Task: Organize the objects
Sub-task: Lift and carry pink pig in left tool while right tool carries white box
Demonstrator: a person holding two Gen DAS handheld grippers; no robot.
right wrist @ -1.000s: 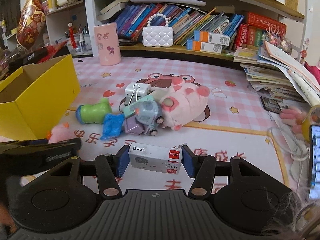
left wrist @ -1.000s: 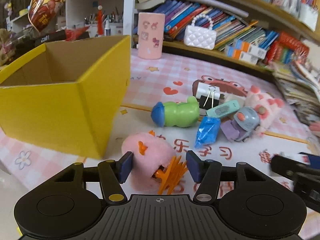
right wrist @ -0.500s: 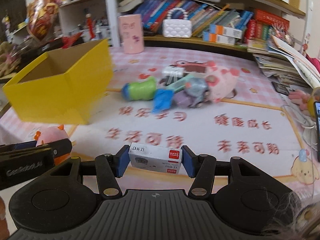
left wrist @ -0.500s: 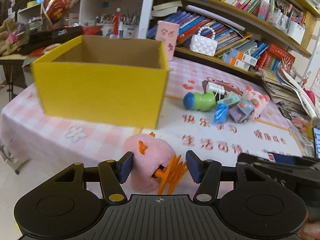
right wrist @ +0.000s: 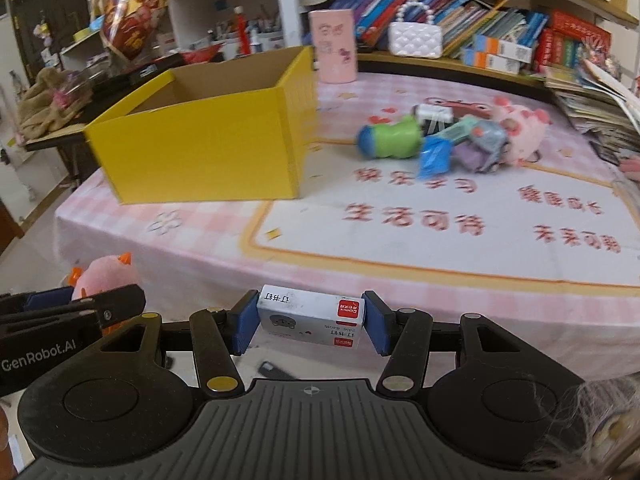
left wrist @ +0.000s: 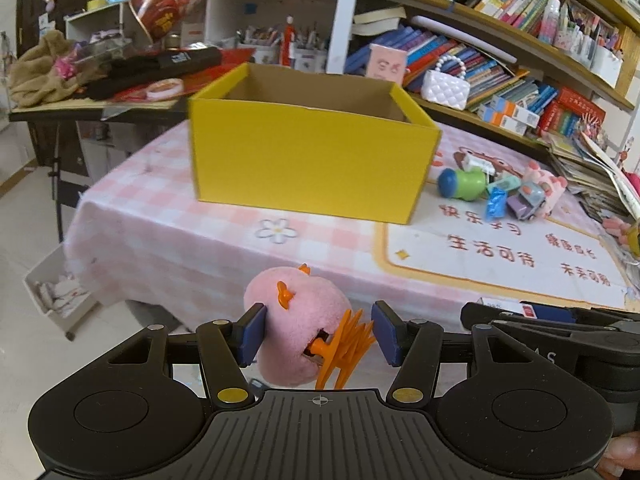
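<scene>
A pink plush toy is clamped in the left gripper, a staple box in the right gripper, both short of the yellow box. Seemingly empty inside; roughly 6 items are left beside it.

Box floor hidden by its walls — table print blurred.

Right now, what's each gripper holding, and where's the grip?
The left gripper holds a pink plush toy, clamped across its sides, one pad against its orange spiky part. The right gripper holds a small white box by its two short ends.
</scene>
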